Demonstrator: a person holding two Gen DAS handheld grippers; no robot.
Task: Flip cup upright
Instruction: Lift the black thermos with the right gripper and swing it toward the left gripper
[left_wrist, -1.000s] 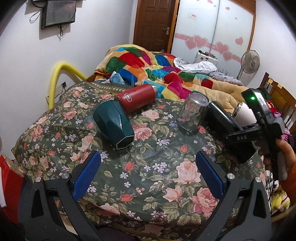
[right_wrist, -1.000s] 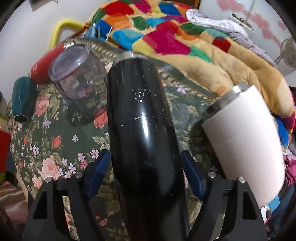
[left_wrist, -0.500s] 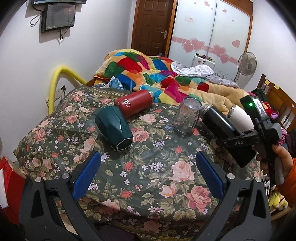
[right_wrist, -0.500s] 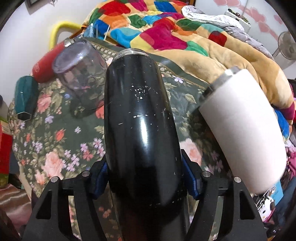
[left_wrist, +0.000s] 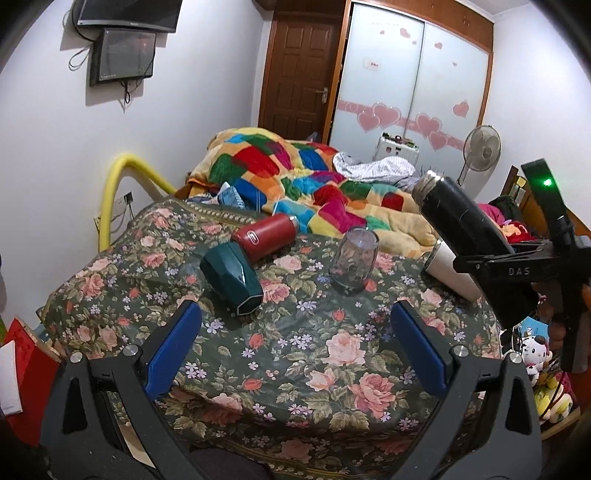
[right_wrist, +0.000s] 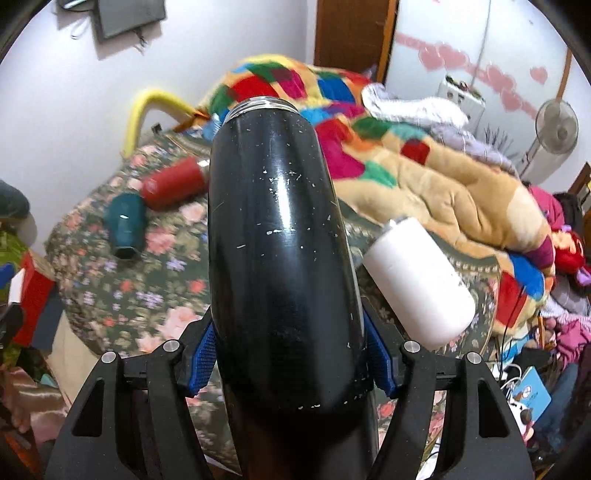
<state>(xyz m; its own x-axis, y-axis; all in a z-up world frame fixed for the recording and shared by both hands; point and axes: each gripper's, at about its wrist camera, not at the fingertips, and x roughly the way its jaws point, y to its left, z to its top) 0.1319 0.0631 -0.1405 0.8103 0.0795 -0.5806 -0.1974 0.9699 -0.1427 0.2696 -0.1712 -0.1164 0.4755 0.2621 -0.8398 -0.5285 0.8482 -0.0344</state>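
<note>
My right gripper (right_wrist: 291, 356) is shut on a black cup (right_wrist: 277, 240) and holds it tilted in the air, its threaded mouth pointing away and upward. In the left wrist view the black cup (left_wrist: 458, 218) hangs above the right side of the floral table (left_wrist: 295, 350). My left gripper (left_wrist: 295, 339) is open and empty above the table's near edge. A clear glass cup (left_wrist: 352, 260) stands mouth down. A white cup (right_wrist: 417, 280), a teal cup (left_wrist: 232, 280) and a red cup (left_wrist: 267, 236) lie on their sides.
A bed with a colourful quilt (left_wrist: 295, 173) lies right behind the table. A yellow padded rail (left_wrist: 122, 177) stands at the far left. A fan (left_wrist: 480, 151) and a wardrobe stand at the back. Toys and clutter lie off the table's right edge.
My right gripper closed on the black cup and lifted it off the table, tilting its mouth upward. My left gripper drew back and rose a little.
</note>
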